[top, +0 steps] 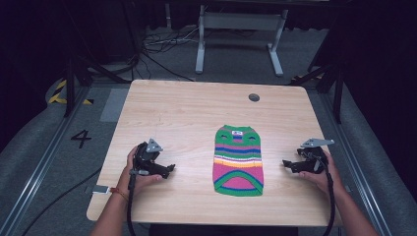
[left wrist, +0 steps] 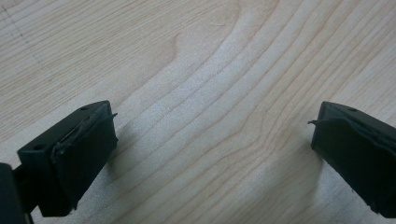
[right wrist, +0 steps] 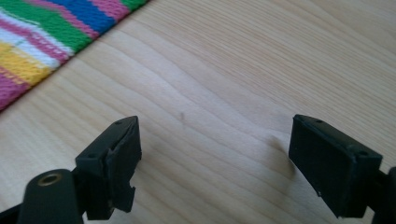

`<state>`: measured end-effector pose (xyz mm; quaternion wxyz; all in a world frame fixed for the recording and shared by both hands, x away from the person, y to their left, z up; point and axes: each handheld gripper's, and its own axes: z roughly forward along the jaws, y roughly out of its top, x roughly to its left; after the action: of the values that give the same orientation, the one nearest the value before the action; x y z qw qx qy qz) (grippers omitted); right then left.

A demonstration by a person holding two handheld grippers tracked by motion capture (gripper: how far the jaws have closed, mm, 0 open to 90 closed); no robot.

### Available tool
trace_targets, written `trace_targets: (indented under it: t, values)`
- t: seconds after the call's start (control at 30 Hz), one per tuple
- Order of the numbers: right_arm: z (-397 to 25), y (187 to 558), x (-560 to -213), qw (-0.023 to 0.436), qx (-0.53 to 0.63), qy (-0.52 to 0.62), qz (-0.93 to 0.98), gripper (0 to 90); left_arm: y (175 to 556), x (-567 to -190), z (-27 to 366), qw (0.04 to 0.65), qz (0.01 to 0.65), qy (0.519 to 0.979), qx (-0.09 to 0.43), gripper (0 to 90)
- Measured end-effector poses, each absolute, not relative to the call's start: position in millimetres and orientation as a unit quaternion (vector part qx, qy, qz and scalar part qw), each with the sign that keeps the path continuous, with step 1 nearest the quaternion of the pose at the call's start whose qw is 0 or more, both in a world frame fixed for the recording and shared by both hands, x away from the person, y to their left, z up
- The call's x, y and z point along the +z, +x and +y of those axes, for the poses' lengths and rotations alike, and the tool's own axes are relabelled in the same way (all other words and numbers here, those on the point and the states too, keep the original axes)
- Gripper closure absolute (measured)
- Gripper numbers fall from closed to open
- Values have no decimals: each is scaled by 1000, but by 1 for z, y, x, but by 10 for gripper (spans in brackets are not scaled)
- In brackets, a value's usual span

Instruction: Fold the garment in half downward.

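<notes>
Striped sweater flat on table, between both grippers. Left gripper released, empty. Right gripper released, sweater edge just beyond its fingers.

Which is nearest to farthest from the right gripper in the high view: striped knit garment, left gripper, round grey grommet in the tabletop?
From the right gripper:
1. Striped knit garment, lying flat just to its left, mid-table.
2. Round grey grommet, toward the table's far edge, up and left of the gripper.
3. Left gripper, on the other side of the garment, near the table's left side.
</notes>
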<state>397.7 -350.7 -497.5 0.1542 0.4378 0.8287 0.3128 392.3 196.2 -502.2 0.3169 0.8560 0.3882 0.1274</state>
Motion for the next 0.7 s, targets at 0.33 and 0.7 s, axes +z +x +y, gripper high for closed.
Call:
trace_targets:
  t: [0.33, 0.7]
  values:
    - [-328, 387, -486, 153, 333, 389, 845, 235, 393, -502, 189, 321, 384, 856, 130, 26]
    - [-296, 375, -478, 145, 357, 329, 862, 280, 390, -496, 164, 333, 351, 866, 123, 183]
